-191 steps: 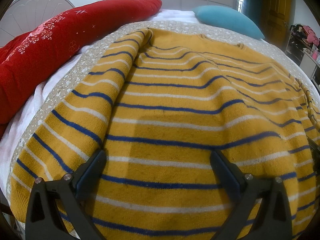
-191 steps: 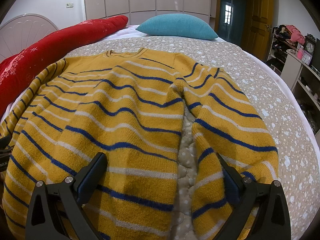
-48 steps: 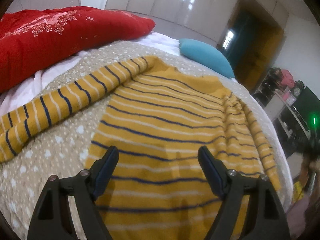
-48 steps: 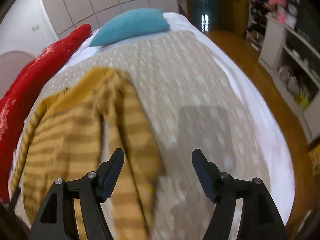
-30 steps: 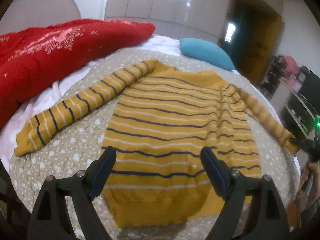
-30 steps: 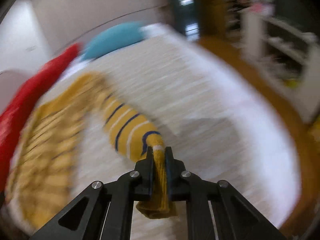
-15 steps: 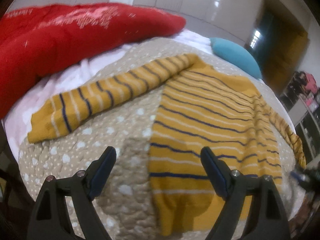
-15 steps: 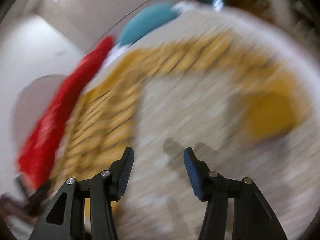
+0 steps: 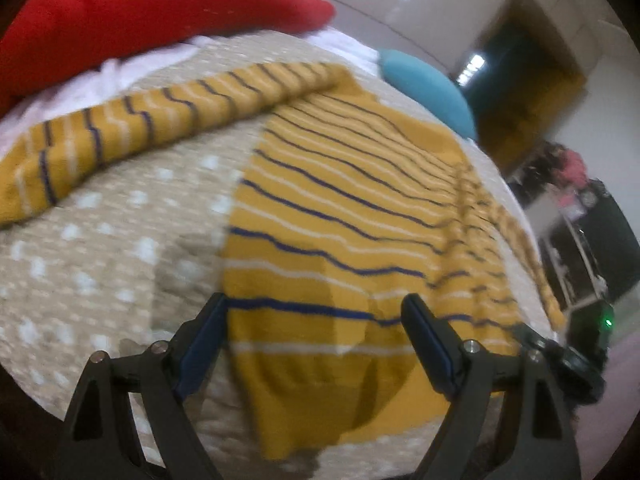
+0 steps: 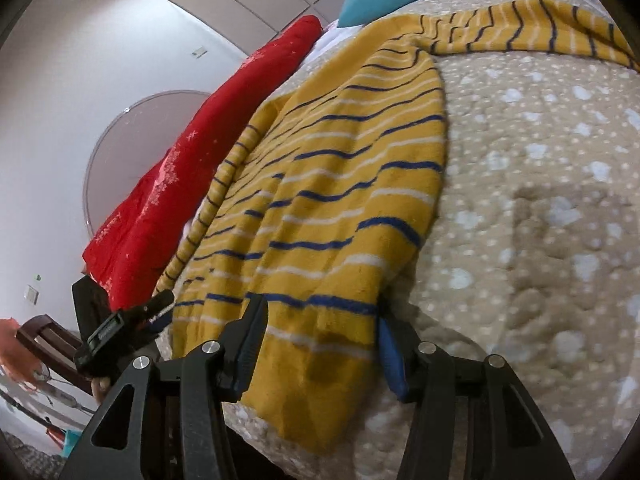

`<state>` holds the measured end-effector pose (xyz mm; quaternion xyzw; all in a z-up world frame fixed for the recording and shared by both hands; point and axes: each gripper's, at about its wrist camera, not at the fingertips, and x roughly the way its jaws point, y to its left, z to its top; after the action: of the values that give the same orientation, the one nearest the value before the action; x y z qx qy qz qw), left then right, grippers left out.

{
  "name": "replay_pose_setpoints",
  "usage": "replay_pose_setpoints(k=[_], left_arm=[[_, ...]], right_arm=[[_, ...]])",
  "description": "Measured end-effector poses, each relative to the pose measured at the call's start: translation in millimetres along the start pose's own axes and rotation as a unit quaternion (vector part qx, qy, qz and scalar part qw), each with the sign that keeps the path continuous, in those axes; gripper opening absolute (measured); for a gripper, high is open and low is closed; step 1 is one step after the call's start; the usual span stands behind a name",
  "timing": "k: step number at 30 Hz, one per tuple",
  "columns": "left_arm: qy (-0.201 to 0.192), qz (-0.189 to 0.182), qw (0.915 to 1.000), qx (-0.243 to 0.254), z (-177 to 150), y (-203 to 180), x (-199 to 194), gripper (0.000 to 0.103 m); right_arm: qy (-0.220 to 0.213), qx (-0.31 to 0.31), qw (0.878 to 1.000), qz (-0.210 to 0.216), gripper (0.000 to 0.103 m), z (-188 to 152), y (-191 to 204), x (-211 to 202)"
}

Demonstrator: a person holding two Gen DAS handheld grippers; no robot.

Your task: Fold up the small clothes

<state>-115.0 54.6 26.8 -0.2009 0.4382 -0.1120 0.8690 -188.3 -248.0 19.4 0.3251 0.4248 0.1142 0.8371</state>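
Over the sweater [image 9: 340, 216] hem, left tongs [image 9: 316, 344] and right tongs [image 10: 320, 344] gape, empty.

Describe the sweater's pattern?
Mustard yellow sweater with thin navy and white stripes; clearest in left wrist view.

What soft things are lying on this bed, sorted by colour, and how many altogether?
Yellow with blue and white stripes: 1, the sweater, spread flat with sleeves out
Red: 1, the quilt bundled along the side
Teal: 1, the pillow at the far end
Beige with white spots: 1, the bedspread underneath
Total: 4
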Motion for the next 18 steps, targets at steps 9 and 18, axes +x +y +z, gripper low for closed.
replay_pose_setpoints(k=[9, 18], left_arm=[[0.022, 0.050, 0.9984, 0.017, 0.4, -22.3, -3.4, 0.010], [0.061, 0.052, 0.9962, 0.032, -35.9, -21.6, -19.8, 0.011]], right_arm=[[-0.017, 0.052, 0.998, -0.011, 0.010, 0.7, -12.3, -5.5], [-0.014, 0.031, 0.999, -0.038, 0.011, -47.4, -10.2, -56.2]])
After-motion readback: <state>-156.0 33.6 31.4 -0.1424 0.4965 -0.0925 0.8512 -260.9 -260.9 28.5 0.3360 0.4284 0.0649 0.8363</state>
